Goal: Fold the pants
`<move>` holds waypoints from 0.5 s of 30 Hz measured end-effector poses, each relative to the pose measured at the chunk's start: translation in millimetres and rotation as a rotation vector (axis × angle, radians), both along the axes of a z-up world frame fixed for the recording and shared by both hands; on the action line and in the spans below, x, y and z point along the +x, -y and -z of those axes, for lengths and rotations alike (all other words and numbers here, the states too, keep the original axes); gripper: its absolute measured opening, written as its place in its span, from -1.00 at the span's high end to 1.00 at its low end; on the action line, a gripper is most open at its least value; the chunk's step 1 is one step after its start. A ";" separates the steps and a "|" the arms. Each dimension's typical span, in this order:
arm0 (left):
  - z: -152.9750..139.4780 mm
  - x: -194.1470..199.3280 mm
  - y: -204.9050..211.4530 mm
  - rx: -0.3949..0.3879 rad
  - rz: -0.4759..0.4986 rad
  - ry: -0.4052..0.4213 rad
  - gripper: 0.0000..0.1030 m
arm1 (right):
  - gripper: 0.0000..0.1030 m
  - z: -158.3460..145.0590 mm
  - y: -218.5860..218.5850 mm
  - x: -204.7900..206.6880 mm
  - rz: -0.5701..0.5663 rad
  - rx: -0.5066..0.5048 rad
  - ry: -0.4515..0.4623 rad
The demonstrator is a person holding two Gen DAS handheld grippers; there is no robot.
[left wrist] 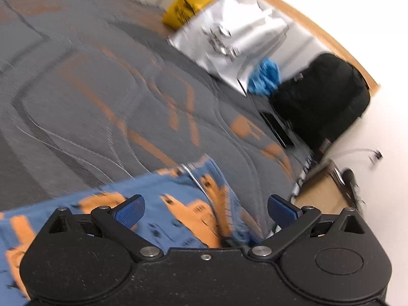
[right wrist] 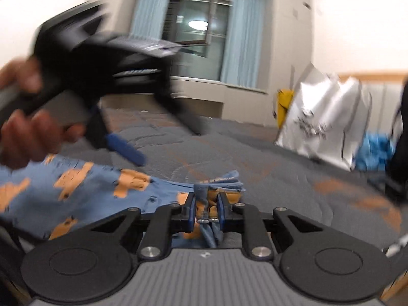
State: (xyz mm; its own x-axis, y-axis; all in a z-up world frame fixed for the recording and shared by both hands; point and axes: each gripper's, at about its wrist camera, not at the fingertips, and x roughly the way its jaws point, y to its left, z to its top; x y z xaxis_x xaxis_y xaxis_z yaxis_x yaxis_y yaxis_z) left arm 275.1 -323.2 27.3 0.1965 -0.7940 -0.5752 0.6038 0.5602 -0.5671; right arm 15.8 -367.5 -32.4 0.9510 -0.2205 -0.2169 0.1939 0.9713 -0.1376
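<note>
Two blue pads are seen spread wide in the left wrist view, where the left gripper (left wrist: 205, 210) is held open above the pants (left wrist: 163, 216), nothing caught between its fingers. Blue cloth printed with orange figures is laid on a grey quilted bed (left wrist: 102, 89). A silver bag (left wrist: 234, 38), a yellow bag (left wrist: 187, 5) and a black backpack (left wrist: 323, 97) are lined along the wall.

From the right wrist, the right gripper (right wrist: 206, 209) is shown nearly closed, a bunched fold of the pants (right wrist: 84, 186) pinched between its pads at the cloth's edge. The left gripper (right wrist: 122, 148) is blurred above the cloth, gripped by a hand (right wrist: 28, 117). A window (right wrist: 196, 17) is glimpsed behind.
</note>
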 end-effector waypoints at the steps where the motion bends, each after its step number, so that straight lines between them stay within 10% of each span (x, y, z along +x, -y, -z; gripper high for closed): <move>1: 3.0 0.9 3.8 0.004 0.012 -0.017 -0.98 | 0.63 -0.1 -7.0 2.2 -0.005 -0.032 -0.004; 8: 17.2 7.4 31.5 0.014 0.004 -0.083 -0.83 | 0.68 6.4 -37.0 6.6 -0.046 -0.197 -0.037; 15: 22.4 10.2 35.6 0.087 -0.076 -0.103 0.60 | 0.62 9.7 -43.5 0.5 -0.040 -0.220 -0.042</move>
